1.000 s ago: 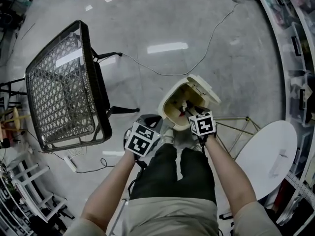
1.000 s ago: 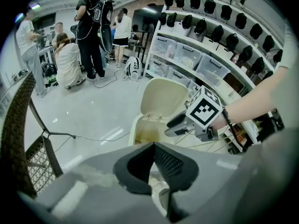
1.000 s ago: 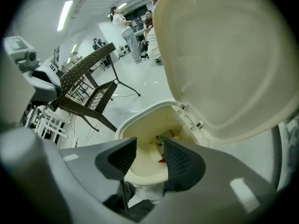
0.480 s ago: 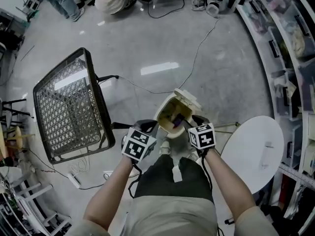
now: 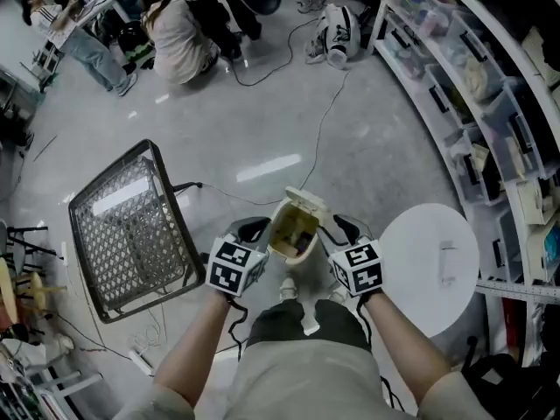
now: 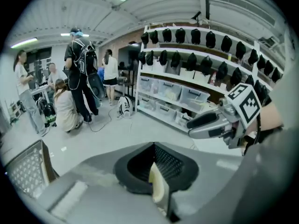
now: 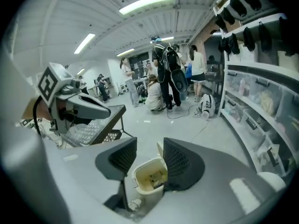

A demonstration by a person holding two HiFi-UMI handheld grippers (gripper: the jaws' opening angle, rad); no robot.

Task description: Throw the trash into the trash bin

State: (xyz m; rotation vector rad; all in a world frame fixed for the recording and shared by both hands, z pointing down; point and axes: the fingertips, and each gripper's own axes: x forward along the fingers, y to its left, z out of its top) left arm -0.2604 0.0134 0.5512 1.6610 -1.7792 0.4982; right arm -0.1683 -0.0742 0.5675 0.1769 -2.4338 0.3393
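The cream trash bin [image 5: 293, 230] stands on the floor with its lid flipped up. In the right gripper view, scraps of trash lie inside the bin [image 7: 149, 178]. Both grippers hang above the bin and apart from it. My left gripper [image 5: 251, 228] is to the bin's left; in its own view the left gripper [image 6: 154, 146] has its tips together around nothing, and a sliver of the bin [image 6: 156, 185] shows behind them. My right gripper [image 5: 344, 227] is to the bin's right. The right gripper [image 7: 148, 146] has its jaws apart and empty.
A black wire-mesh chair [image 5: 131, 230] lies tipped at the left. A round white table [image 5: 429, 256] stands at the right, with shelves of storage boxes [image 5: 472, 86] behind it. A cable [image 5: 324, 121] crosses the floor. Several people [image 5: 179, 29] sit and stand at the far back.
Both grippers have risen well above the bin; a second ago the right one was at its mouth. The head view has also lifted, so the bin looks smaller and the far room shows.
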